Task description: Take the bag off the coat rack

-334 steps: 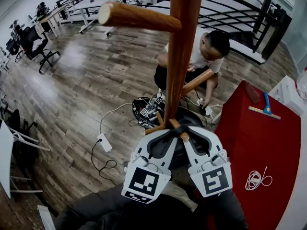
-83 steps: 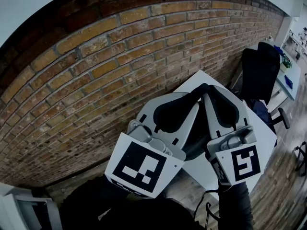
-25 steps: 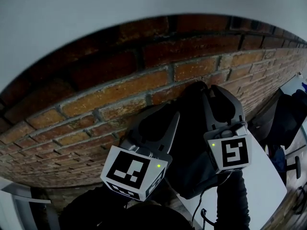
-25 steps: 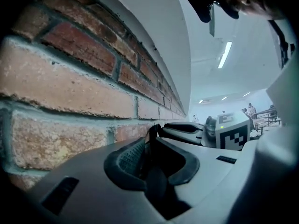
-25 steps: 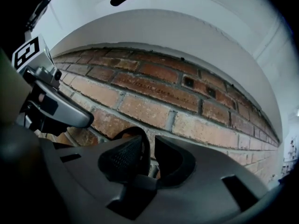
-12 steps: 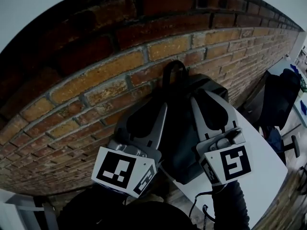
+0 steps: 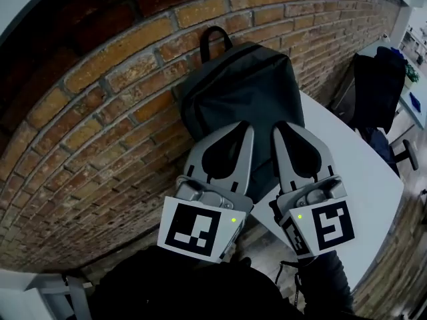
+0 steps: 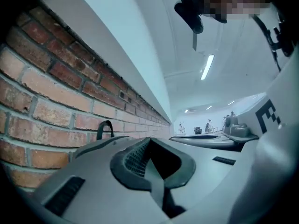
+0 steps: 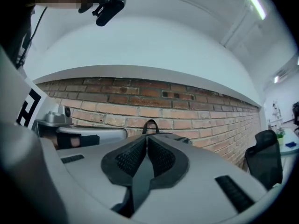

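Head view: from above, steeply down, close over left gripper (image 7: 248,129) and right gripper (image 7: 277,129).
Left gripper view: low along its jaws, brick wall (image 8: 42,101) at left.
Right gripper view: low, facing the wall.
Shared: wall, bag handle (image 9: 150,125).

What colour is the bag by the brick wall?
The bag is dark grey; the head view shows it best.

Left claw (image 7: 248,127) and right claw (image 7: 277,127) side by side, both jaws together, pointing forward.
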The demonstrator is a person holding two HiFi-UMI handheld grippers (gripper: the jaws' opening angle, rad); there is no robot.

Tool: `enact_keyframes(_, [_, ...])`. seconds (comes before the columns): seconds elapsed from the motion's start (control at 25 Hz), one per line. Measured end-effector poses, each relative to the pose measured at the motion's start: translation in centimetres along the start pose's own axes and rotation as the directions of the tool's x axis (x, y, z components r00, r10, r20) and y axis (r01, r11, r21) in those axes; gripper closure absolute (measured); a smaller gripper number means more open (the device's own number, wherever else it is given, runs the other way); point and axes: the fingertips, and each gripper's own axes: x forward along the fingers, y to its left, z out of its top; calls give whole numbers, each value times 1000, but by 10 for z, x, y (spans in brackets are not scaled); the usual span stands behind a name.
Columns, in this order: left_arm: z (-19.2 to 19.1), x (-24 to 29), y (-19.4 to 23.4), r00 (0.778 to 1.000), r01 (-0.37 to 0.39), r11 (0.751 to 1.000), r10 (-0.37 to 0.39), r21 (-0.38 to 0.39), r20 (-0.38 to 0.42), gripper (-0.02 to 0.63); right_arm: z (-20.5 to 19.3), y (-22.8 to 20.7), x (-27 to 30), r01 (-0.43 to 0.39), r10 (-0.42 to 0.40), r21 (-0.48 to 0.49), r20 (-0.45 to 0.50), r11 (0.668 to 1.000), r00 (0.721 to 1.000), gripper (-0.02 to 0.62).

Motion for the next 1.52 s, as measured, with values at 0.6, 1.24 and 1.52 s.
enact_keyframes(0.6, [1, -30, -112, 987, 160, 987, -160, 7, 27, 597, 2, -4, -109, 157, -158, -20, -26, 987, 987, 588])
enact_keyframes(1.24, [3, -25, -127, 981, 192, 981, -192, 22, 29, 597, 11, -15, -119, 188, -188, -30, 3, 982, 982, 589])
enact_keyframes(1.52, [1, -26, -122, 981, 192, 981, -193, 22, 21, 597, 10, -12, -114, 184, -184, -31, 2, 982, 983, 589])
